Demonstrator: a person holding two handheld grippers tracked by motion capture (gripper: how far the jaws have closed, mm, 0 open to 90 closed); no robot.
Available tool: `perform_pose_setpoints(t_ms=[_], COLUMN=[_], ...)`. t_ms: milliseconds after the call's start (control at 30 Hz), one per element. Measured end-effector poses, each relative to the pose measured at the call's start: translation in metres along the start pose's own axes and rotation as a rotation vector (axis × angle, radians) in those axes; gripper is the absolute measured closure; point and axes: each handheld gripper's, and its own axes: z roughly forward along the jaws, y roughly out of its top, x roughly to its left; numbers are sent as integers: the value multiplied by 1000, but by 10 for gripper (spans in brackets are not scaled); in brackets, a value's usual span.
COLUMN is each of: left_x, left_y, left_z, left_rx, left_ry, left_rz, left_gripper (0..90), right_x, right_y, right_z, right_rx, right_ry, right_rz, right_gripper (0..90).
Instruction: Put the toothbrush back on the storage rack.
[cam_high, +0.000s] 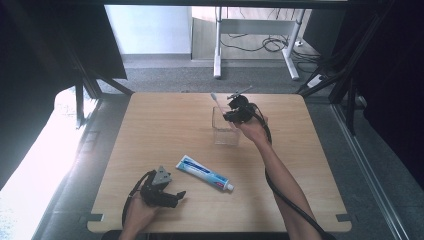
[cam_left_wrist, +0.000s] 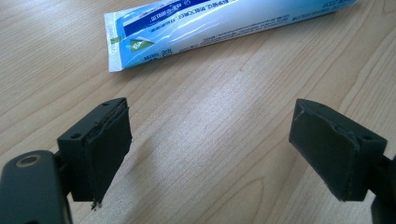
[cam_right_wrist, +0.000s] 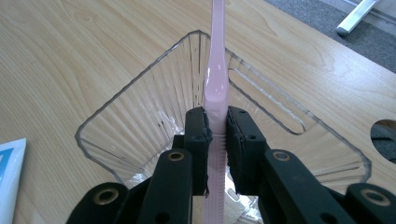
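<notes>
The right gripper (cam_right_wrist: 216, 140) is pinching a pink toothbrush (cam_right_wrist: 217, 70) over the clear cup (cam_right_wrist: 116, 121), aiming to stand it inside. Nearer the person than the cup, the left gripper (cam_left_wrist: 210, 149) is resting spread and empty beside the toothpaste tube (cam_left_wrist: 210, 28).

Pale wood-grain bench (cam_high: 165, 120), matt and smooth. Clear ribbed plastic cup (cam_right_wrist: 140, 116), glossy, with fluted walls. Pink plastic toothbrush (cam_right_wrist: 216, 88), smooth, slightly shiny, ridged along the handle. Glossy blue-and-white plastic toothpaste tube (cam_left_wrist: 205, 25) with crimped end. Black matt plastic tongs (cam_left_wrist: 210, 154), with rough, frayed rubbery pads (cam_left_wrist: 109, 149).
</notes>
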Motion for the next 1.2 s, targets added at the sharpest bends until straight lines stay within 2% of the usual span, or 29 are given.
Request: perform_pose_setpoints(t_ms=[800,1200], left_x=[-1,-1], left_y=[0,1], left_z=[1,1], left_rx=[-1,3], left_ry=[-8,-11], left_rz=[2,2], left_gripper=[133,133], right_x=[-1,2], right_y=[-4,-2], right_z=[14,6], right_rx=[115,88], right_ry=[16,29], right_rz=[-19,-30], right_gripper=[788,727])
